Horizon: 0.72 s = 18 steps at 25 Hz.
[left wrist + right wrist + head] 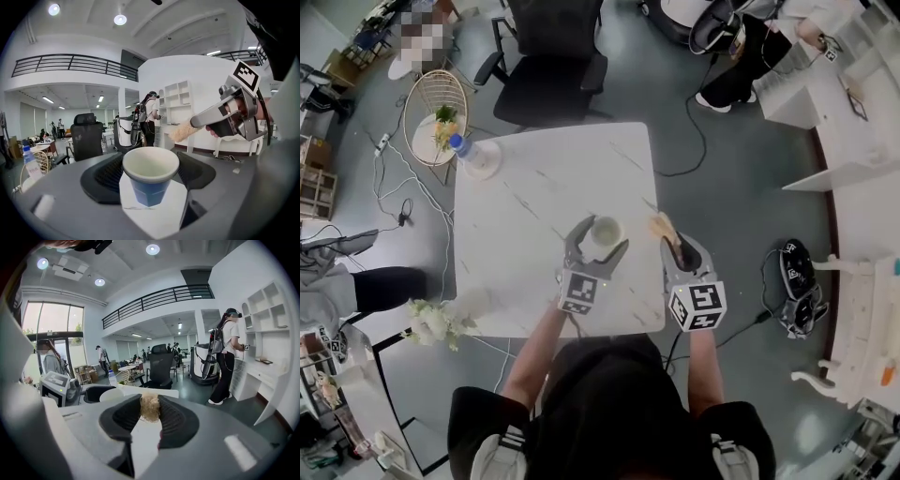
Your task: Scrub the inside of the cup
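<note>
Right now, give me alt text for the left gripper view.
A blue paper cup, white inside, sits gripped in the left claw. At upper right, the right claw holds a tan scrubber, not yet in the cup.

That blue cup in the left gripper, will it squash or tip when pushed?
The cup looks like thin paper, so probably light and squashable. It tapers to a narrow base, so may tip if pushed near the rim.

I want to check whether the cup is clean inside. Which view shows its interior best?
The left gripper view: the cup sits between the jaws, mouth tilted toward the camera, white interior showing. The head view shows the cup small from above. The right gripper view catches only its rim, edge-on.
</note>
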Tool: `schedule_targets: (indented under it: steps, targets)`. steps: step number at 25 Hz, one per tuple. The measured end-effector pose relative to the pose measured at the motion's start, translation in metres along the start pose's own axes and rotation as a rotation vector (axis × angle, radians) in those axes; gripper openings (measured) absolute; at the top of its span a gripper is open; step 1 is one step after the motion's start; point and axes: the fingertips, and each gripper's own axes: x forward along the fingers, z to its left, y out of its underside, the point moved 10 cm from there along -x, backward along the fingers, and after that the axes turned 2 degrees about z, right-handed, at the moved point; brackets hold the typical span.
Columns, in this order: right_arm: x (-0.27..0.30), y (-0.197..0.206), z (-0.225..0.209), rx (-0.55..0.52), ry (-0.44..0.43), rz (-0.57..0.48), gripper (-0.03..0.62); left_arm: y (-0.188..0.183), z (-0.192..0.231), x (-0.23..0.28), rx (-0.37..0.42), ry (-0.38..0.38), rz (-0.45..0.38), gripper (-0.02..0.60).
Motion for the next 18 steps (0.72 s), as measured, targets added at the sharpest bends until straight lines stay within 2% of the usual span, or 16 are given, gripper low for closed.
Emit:
schedule_targets:
  steps: [18]
  targets:
    - [0.052,0.037,-0.035,0.041,0.022,0.034,0.107,0.041,0.013,0.064,-0.045,0.052,0.054,0.373]
